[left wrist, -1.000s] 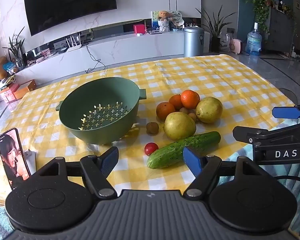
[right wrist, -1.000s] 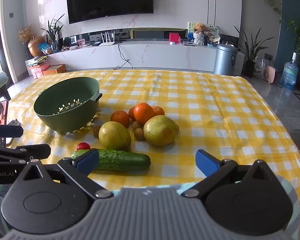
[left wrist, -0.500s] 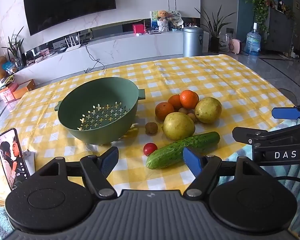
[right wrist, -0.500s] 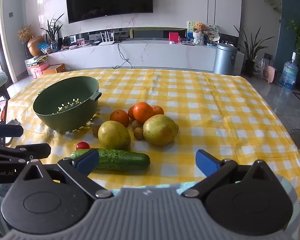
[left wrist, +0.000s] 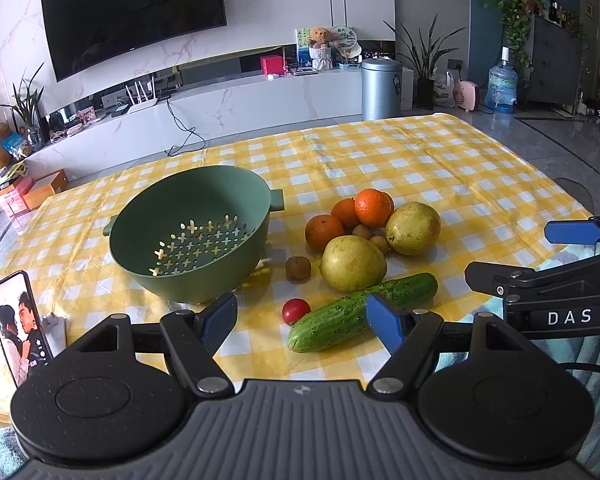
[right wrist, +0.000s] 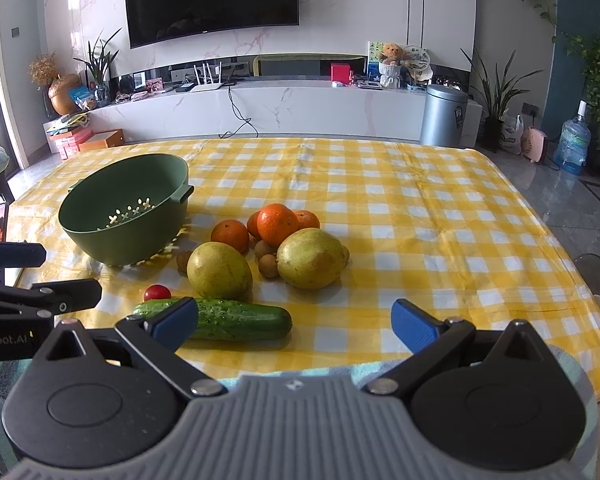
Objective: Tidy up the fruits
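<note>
Left gripper (left wrist: 302,322), right gripper (right wrist: 294,324): jaws spread wide, both empty, at near table edge. Dark green bumpy cucumber (left wrist: 362,312) and small red cherry tomato (left wrist: 295,311): nearest. Two yellow-green pears, oranges (right wrist: 277,224), small brown fruits: clustered behind. Green perforated plastic colander (left wrist: 188,240): left, empty. Step: none loaded yet; next calls for closing on one fruit

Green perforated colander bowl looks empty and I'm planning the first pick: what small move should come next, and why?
Probably ease the open left gripper forward over the small red cherry tomato. It lies alone on the yellow checked tablecloth, nearest those fingers, close beside the green perforated colander bowl, which holds nothing yet.
</note>
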A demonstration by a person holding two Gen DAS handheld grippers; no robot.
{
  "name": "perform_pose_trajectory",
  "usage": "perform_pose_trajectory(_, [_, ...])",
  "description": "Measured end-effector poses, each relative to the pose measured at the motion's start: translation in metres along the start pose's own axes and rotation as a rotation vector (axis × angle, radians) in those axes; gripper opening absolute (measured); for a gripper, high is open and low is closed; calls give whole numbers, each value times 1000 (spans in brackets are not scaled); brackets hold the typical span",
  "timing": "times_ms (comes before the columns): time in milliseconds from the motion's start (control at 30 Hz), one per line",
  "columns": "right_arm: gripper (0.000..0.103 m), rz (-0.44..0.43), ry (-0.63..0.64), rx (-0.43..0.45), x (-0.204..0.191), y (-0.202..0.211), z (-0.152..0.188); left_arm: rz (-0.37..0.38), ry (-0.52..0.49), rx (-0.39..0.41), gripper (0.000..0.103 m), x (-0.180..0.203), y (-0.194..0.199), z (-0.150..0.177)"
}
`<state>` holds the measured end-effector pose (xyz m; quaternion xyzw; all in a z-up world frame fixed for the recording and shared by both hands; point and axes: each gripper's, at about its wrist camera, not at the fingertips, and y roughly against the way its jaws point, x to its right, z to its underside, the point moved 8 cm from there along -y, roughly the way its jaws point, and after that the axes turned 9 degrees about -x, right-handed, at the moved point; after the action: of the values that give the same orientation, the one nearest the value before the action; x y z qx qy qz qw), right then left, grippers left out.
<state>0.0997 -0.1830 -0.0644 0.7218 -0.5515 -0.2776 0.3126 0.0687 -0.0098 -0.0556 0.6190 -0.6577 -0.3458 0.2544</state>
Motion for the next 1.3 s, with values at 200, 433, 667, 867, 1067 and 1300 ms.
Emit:
perform_pose_trajectory(200, [99,0,-2,3,1,-1,0,4,-1,10,87,-2,-4,-4])
perform_pose_trajectory(433, [99,2,-14,-1,3,-9,-2,11,-3,5,87,0,-8,-5])
perform_pose_trajectory(667, [99,-3,-21,-9,4,-14,-1,18,-3,-3,87,-1,-14,-5])
perform_pose_trajectory(867, [99,-4,-25,-18,5,-18,-1,20,-2,-13,87,-1,-17,-3])
perform_pose_trajectory(1067, [99,-5,-30,-24,6,-21,0,25,-2,-21,87,0,-18,-1])
perform_pose_trajectory(1300, [99,-5,-32,-26,6,-22,0,27,-1,-23,87,0,-19,-1])
